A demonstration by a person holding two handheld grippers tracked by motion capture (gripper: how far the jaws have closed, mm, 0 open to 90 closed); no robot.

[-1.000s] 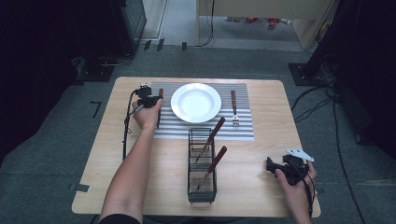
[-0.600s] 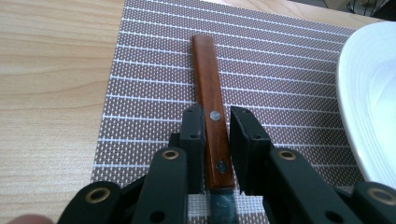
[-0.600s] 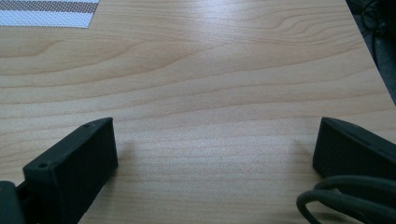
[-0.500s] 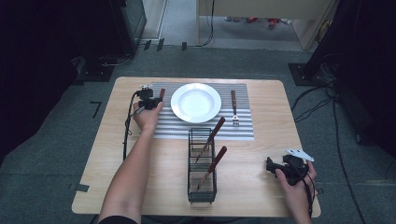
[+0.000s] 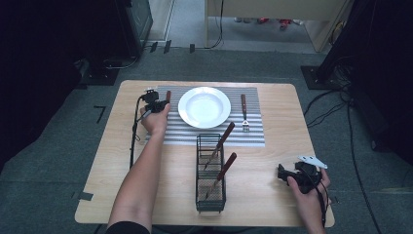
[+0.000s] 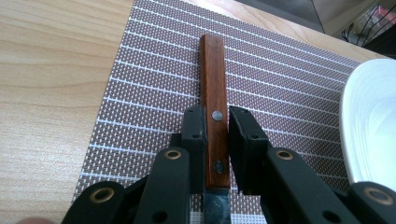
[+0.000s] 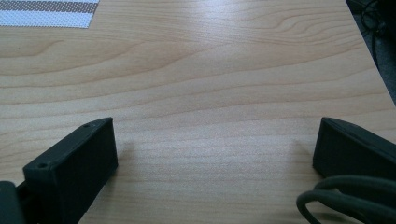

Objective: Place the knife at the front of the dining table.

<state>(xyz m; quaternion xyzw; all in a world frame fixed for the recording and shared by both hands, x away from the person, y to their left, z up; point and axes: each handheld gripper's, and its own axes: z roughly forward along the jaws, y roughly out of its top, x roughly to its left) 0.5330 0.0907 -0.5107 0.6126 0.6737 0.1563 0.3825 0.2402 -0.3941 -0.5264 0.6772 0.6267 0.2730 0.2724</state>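
The knife (image 5: 167,96) lies on the striped placemat (image 5: 253,136) at the nine o'clock side of the white plate (image 5: 204,107) in the high view, wooden handle pointing to twelve o'clock. The left gripper (image 5: 158,104) sits on the handle's near end. At three o'clock from the plate a fork (image 5: 244,113) lies on the same mat. At six o'clock from the plate a black wire caddy (image 5: 210,171) stands on the bench (image 5: 272,165) with two wooden-handled utensils leaning in it. The right gripper (image 5: 287,174) rests near the bench's five o'clock corner, well apart from everything.

In the left gripper view the fingers (image 6: 195,128) have just been closing and now clamp the knife handle (image 6: 215,116) from both sides at its riveted end, the blade running off toward six o'clock. The plate's rim (image 6: 369,126) shows at three o'clock.

In the right gripper view the fingers (image 7: 79,163) stand wide apart over bare wood (image 7: 210,93), a corner of the placemat (image 7: 46,16) at eleven o'clock.
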